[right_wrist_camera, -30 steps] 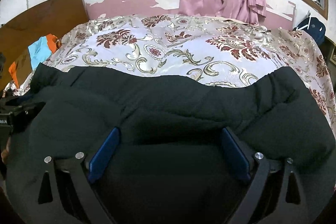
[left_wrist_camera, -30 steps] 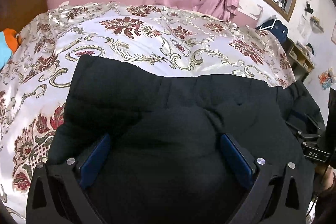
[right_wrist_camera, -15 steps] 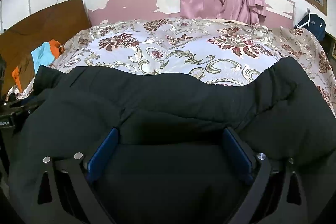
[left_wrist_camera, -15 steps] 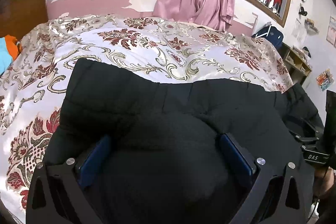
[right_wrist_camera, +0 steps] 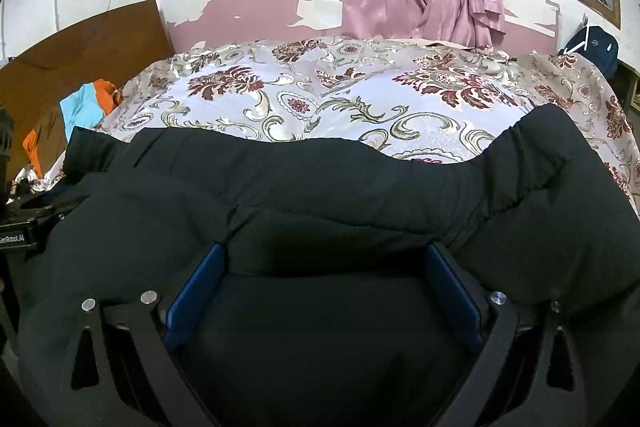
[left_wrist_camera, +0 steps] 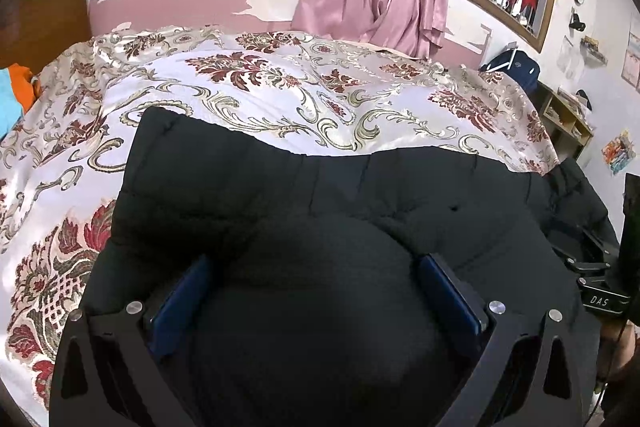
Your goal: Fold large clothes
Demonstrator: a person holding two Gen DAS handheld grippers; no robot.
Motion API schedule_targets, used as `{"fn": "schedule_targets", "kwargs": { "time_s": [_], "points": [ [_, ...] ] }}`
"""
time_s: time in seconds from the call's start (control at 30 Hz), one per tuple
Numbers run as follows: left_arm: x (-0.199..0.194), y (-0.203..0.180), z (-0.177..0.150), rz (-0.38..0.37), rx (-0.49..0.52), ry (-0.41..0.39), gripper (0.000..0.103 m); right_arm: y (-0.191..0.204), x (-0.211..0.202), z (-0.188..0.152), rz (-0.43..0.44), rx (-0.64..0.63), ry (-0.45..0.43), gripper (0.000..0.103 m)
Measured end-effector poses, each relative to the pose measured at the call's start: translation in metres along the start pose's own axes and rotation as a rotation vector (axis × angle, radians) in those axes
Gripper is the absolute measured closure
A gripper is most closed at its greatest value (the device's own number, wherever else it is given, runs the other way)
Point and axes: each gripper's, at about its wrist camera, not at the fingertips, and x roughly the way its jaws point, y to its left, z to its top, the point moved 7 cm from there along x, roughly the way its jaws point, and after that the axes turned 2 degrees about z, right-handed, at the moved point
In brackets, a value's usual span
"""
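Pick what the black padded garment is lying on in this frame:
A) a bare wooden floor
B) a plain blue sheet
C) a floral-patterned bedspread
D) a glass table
C: the black padded garment lies across a shiny pale bedspread with dark red flowers and scrollwork, visible beyond it in both wrist views.

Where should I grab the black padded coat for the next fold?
Judging from its pose, take the black padded coat by its far edge, reaching in from the near side: that hem lies flat and exposed on the floral bedspread, while fabric between both grippers' fingers is bulky.
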Motion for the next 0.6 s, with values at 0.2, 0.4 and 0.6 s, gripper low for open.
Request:
{"fn": "schedule_targets", "kwargs": {
  "time_s": [0.2, 0.4, 0.6],
  "points": [
    [-0.007, 0.002, -0.003, -0.034, -0.016, -0.037, 0.0, 0.001, -0.011, 0.001, -0.022, -0.009, -0.035, 0.006],
    [-0.039, 0.013, -0.003, -0.071, -0.055, -0.096, 0.0, -0.001, -0.029, 0.0, -0.067, -0.018, -0.049, 0.005],
    [-0.074, 0.054, -0.01, -0.052, -0.203, -0.176, 0.0, -0.024, -0.072, -0.005, -0.075, 0.066, -0.13, 0.005]
  ]
}}
